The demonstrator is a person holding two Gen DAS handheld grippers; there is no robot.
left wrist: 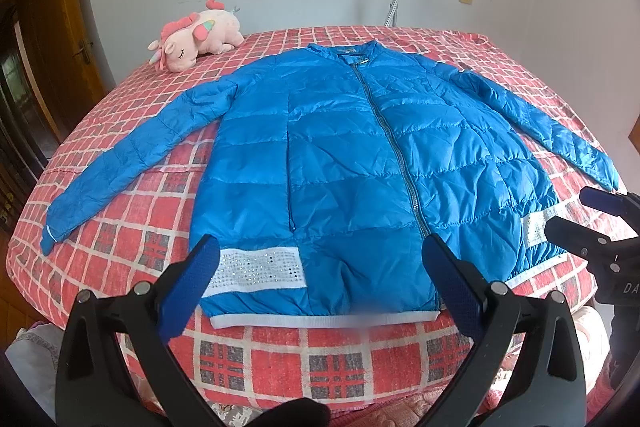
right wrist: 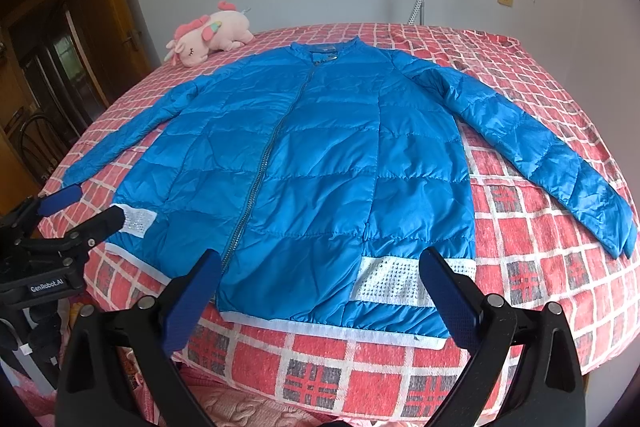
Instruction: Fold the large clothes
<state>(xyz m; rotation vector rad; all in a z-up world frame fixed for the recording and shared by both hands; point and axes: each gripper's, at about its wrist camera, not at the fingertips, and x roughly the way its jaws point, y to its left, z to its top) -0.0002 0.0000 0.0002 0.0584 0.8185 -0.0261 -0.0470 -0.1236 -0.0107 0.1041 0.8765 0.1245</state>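
We hold both tools low at the near edge of the bed [left wrist: 120, 239], pointing forward over the jacket's hem. The left tool [left wrist: 320, 279] is spread wide and grips nothing; between its fingers lies the white hem band, a little beyond the tips. The right tool [right wrist: 320, 283] is just as wide and equally empty, its right finger [right wrist: 452, 303] overlapping the white studded patch (contact we cannot confirm). The jacket [right wrist: 320, 163] lies flat ahead of both tools, zipped, sleeves spread out to either side. Far beyond the left tool, a plush toy [left wrist: 196, 41] sits near the wall.
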